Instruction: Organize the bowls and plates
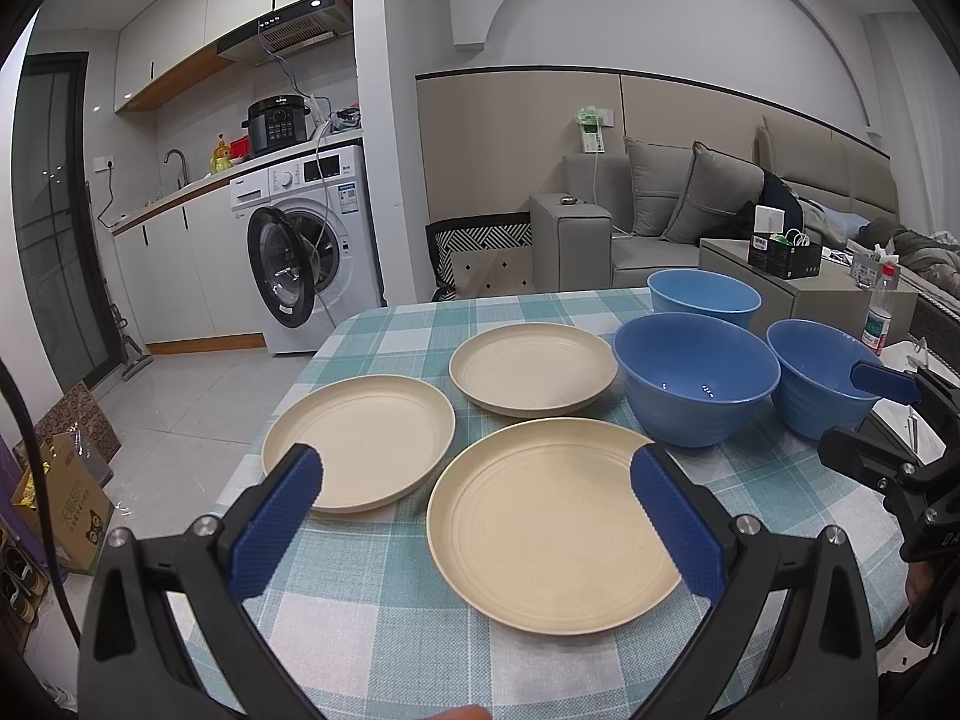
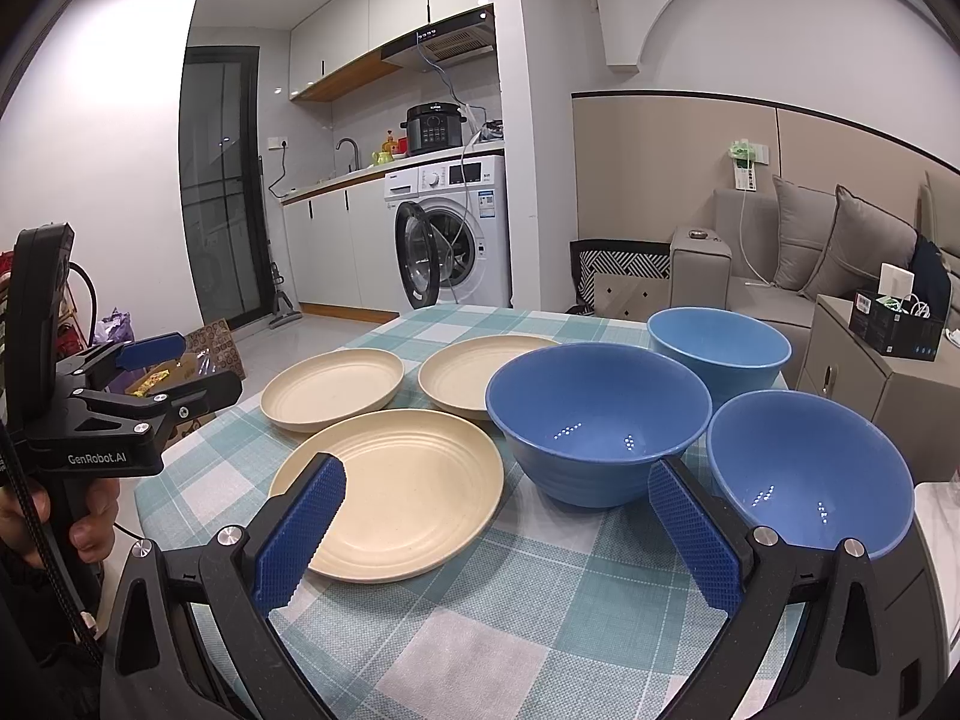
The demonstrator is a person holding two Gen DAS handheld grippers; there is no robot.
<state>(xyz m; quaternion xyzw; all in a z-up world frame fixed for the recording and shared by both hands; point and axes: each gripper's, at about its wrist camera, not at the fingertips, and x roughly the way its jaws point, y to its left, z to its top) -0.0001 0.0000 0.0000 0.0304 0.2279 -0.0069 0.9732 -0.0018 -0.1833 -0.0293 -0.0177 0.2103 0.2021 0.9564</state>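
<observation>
Your left gripper (image 1: 477, 501) hangs with its blue pads spread wide and empty, straddling the nearest cream plate (image 1: 549, 525) from above. Your right gripper (image 2: 498, 525) is equally wide and holds nothing, its pads framing the gap between that same plate and the nearest blue bowl (image 2: 810, 474).

All six pieces sit apart on the checked tablecloth (image 1: 372, 618): three cream plates in a triangle on the left and three blue bowls in a triangle on the right. The left plate (image 1: 358, 441) lies near the table's left edge; the far plate (image 1: 533, 368) sits just beside the middle bowl (image 1: 696, 381). The far bowl (image 1: 703, 295) stands close to the table's back edge.

Your left view shows the right gripper from the side, with one pad crossing in front of the nearest bowl's rim; whether it touches, you cannot tell. Your right view shows the left gripper off the table's left side, with your fingers (image 2: 90, 531) around its handle, and it alone shows that the nearest bowl sits at the table's right edge.

Open cloth lies along the near edge, in front of the nearest plate and the bowls. Beyond the table are a washing machine (image 1: 306, 252) with its door open, and a grey sofa (image 1: 660, 222).
</observation>
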